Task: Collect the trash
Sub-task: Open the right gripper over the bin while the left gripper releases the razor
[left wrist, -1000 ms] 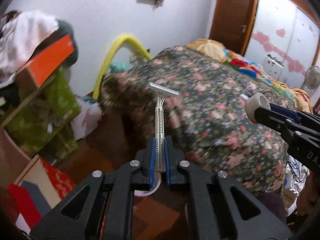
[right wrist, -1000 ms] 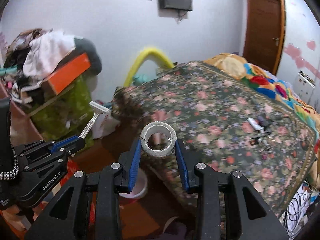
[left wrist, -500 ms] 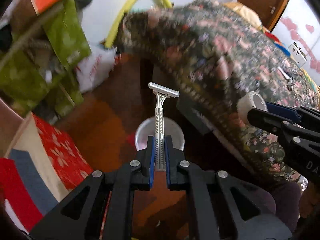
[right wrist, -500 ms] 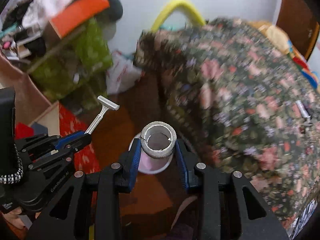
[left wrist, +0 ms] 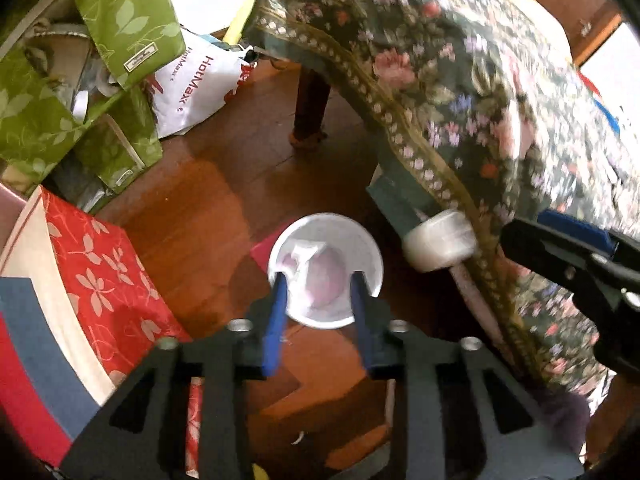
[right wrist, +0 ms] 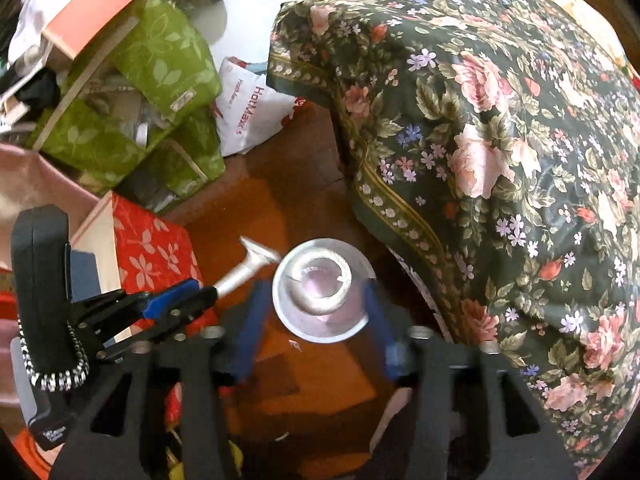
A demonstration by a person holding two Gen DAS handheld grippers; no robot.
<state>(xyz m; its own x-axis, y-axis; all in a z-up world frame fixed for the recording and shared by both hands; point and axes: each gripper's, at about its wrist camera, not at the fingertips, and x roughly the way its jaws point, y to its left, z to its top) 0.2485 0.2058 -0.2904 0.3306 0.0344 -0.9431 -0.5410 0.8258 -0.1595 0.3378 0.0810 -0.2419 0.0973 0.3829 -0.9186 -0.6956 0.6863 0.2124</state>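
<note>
Both grippers are pointed steeply down over a small white bin (left wrist: 324, 318) that is set on the wooden floor (left wrist: 192, 184) beside the bed (right wrist: 500, 140). The left gripper (left wrist: 318, 280) is seen part-open, its jaws having just been opening; in its own view nothing is seen between the blue pads (left wrist: 276, 320), only the bin mouth below. In the right wrist view a razor (right wrist: 248, 264) is seen blurred at the tips of the left gripper, head toward the bin rim; whether it is touched by the pads cannot be told. The right gripper (right wrist: 316, 286) is spread wide, its jaws having just been opening too. The tape roll (right wrist: 316, 280) is shown blurred between the pads, clear of both, directly over the bin opening. In the left wrist view the roll is seen just off the right gripper's tips, apart from them, against the hem of the floral bedcover (left wrist: 460, 92). Something white and crumpled is seen inside the bin. Green leaf-print bags (left wrist: 120, 12) and a white plastic bag (left wrist: 200, 84) are piled on the far side of the floor, and a red floral box (left wrist: 100, 272) is placed at the left, near the bin.
</note>
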